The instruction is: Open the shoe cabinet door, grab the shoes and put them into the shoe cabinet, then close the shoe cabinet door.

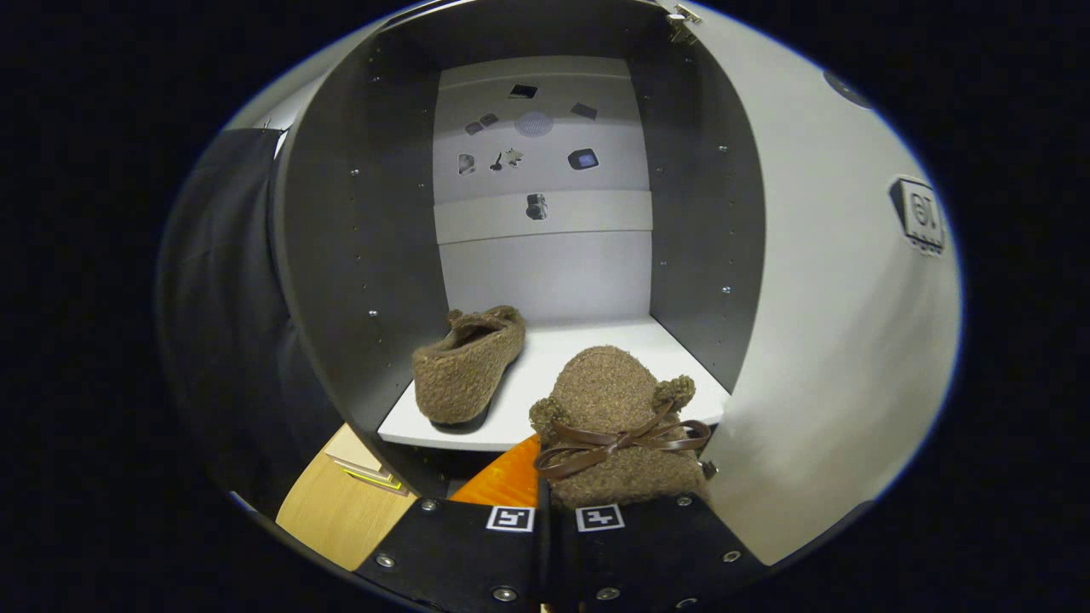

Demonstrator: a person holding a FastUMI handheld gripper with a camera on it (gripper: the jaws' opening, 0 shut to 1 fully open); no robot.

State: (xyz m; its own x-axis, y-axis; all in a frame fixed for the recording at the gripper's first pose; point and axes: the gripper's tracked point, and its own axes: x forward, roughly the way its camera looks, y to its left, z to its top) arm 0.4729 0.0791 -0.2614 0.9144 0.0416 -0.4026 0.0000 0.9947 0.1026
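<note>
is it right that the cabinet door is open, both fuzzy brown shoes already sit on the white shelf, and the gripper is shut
Not quite. In the gripper view only one shoe sits on the white shelf; the second shoe, with the bow, is held in the gripper, just ahead of the shelf edge. The door is open.

A staged test booth: black cloth [221,298] hangs left of an open shoe cabinet [545,281], with square marker tags [511,518] below it.

You see the cabinet [545,255] back wall and shelf [588,340] brightly lit, its side walls dim. The slipper [468,366] throws a short shadow beneath its heel. Fisheye bending curves the door [834,340] strongly; focus is sharp.
</note>
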